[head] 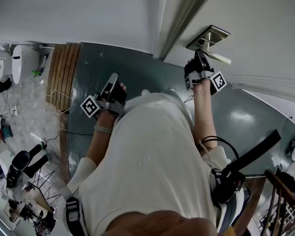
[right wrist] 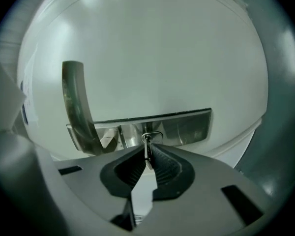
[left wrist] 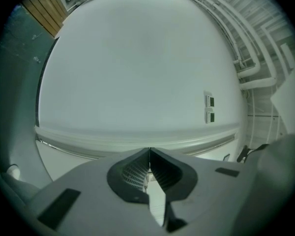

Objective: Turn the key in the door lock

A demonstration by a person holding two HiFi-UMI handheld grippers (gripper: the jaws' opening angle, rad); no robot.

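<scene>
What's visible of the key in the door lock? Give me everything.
The key is small, bright metal, seen edge-on in the right gripper view as a thin strip. The right hand-held gripper is shut on its head, jaws pressing both flat sides. Its shank enters the brushed-metal lock plate, beside the lever handle. Teeth are hidden.

White door [right wrist: 152,48] carries a metal lock plate [right wrist: 187,127], handle [right wrist: 76,107] and key [right wrist: 147,149].

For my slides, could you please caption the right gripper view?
The right tool grips the key in the lock plate, beside the handle.
</scene>
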